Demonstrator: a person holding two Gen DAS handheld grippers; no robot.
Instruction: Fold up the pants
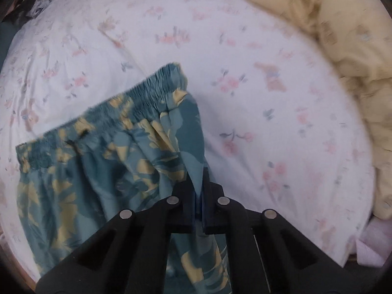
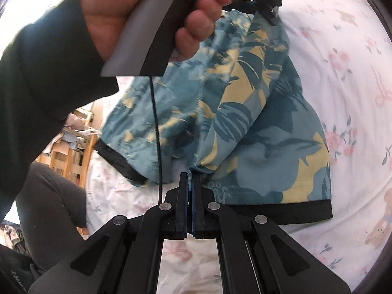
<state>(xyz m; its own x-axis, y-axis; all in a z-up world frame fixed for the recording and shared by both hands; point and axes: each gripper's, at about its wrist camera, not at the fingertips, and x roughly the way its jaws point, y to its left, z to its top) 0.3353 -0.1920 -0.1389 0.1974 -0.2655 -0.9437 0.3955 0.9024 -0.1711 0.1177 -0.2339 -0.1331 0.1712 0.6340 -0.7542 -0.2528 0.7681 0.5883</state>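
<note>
The pants are teal shorts with yellow leaf print (image 1: 103,161), an elastic waistband (image 1: 137,98) and black leg hems (image 2: 306,210). In the left wrist view my left gripper (image 1: 199,191) is shut on a fold of the fabric near the waistband and holds it above the bed. In the right wrist view my right gripper (image 2: 189,178) is shut on the crotch area of the shorts (image 2: 245,112), which hang between both grippers. The left gripper (image 2: 267,9) and the hand holding it show at the top of the right wrist view.
A white floral bedsheet (image 1: 245,61) covers the bed under the shorts. A bunched yellow blanket (image 1: 343,49) lies along the far right. Dark clothing (image 1: 24,2) lies at the far left corner. Wooden furniture (image 2: 71,152) stands beyond the bed's edge.
</note>
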